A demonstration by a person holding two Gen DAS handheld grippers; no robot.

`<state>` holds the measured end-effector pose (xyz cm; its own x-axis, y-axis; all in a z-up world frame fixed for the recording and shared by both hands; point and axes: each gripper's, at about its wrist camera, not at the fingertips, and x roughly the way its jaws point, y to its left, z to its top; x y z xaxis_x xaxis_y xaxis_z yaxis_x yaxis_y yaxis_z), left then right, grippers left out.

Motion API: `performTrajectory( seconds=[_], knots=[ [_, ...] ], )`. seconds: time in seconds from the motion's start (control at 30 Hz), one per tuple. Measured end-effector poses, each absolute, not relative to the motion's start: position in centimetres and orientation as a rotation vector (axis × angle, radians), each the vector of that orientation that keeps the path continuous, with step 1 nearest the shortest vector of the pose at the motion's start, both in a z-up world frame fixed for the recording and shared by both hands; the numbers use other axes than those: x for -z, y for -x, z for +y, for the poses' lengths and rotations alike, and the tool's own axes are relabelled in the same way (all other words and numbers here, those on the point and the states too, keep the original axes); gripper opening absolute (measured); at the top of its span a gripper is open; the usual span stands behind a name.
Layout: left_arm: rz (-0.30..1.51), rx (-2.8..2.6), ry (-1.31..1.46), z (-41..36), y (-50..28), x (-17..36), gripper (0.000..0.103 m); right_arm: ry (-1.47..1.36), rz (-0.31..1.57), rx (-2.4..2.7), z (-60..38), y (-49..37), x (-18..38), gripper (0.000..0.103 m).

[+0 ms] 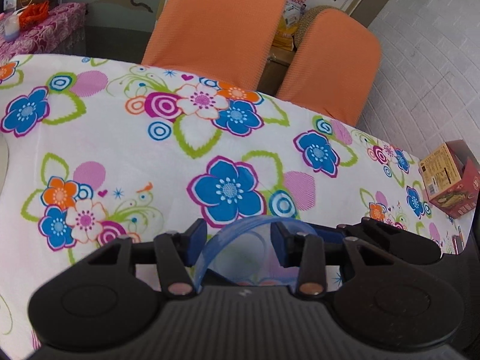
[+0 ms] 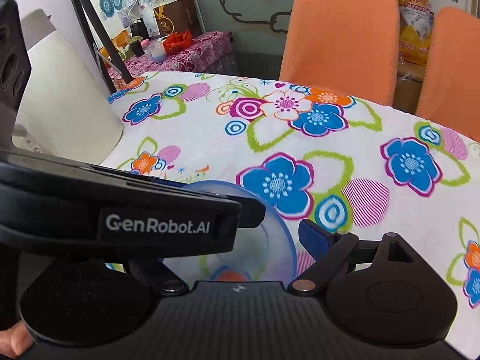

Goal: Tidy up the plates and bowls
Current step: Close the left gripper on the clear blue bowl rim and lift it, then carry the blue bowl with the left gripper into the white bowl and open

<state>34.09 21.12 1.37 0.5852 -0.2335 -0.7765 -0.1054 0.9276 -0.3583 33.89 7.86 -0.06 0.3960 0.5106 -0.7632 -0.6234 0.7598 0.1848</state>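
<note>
Translucent blue bowl (image 1: 240, 249) (thin rim, clear enough to show the flowered print through it), seen tilted, low over the tabletop (image 1: 126, 150), near its front edge; same bowl (image 2: 264, 240) from the right wrist.

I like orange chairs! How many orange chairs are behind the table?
2: one orange chair behind the table's far edge, and another beside it to the right. More could be hidden out of view.

The left gripper (image 1: 238, 244) fills the bottom of its own view, its two blue-padded fingers (image 1: 277, 246) set apart with a gap between them. The right gripper (image 2: 258, 225) sits low in its view; only its right finger (image 2: 313, 237) shows, so its opening is hard to judge. A fingertip (image 2: 13, 342) shows at the lower left corner.
</note>
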Motion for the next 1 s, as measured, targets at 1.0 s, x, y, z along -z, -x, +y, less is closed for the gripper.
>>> performTrajectory(
  seconds=[1.0],
  knots=[
    [0.96, 0.033, 0.302, 20.9, -34.2, 2.0, 0.064, 0.256, 0.813, -0.695, 6.3, -34.6, 4.1, 0.084]
  ],
)
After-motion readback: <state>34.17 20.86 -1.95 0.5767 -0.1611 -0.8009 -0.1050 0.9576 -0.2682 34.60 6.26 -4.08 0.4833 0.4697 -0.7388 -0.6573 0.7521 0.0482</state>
